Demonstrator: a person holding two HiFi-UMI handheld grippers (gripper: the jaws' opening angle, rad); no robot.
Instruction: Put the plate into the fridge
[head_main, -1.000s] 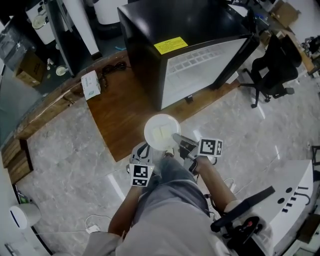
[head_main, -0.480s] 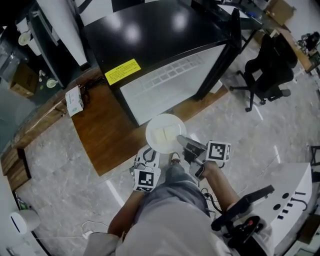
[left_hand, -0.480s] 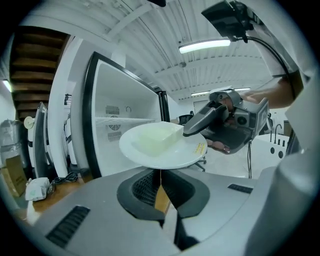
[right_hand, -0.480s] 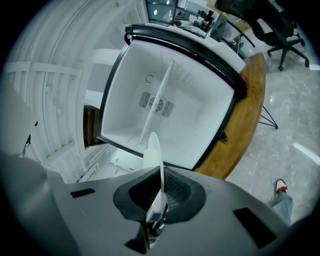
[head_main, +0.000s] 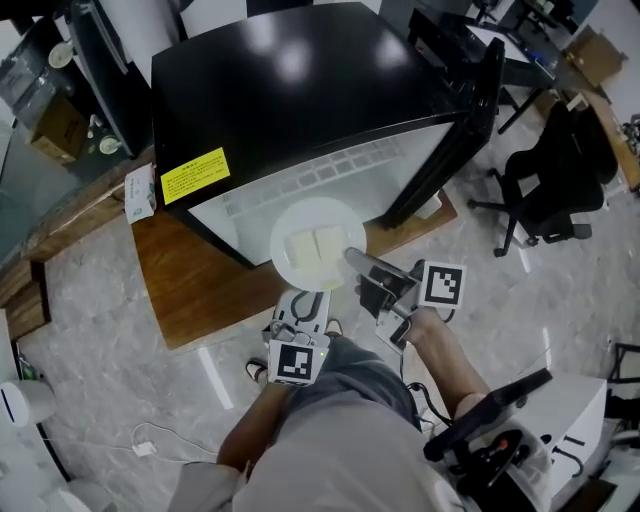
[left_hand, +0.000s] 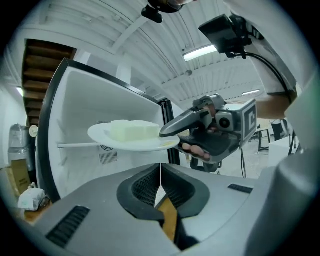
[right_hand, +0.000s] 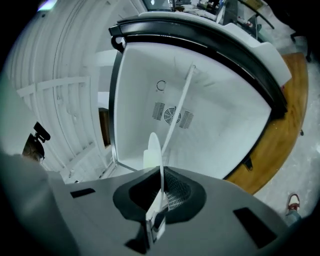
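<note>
You're closing in: the plate (head_main: 318, 245), rim pinched in your right gripper (head_main: 352, 258), is now reaching the open fridge (head_main: 300, 90), probably at shelf height. Left gripper (left_hand: 160, 172) is riding empty, jaws pressed together.

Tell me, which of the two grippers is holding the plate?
The right gripper: its jaws pinch the rim of the plate. The left gripper has its jaws shut on nothing.

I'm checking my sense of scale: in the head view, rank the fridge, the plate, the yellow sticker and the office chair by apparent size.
1. fridge, by far the largest
2. office chair
3. plate, though held nearer the camera, which inflates it
4. yellow sticker, the smallest
</note>
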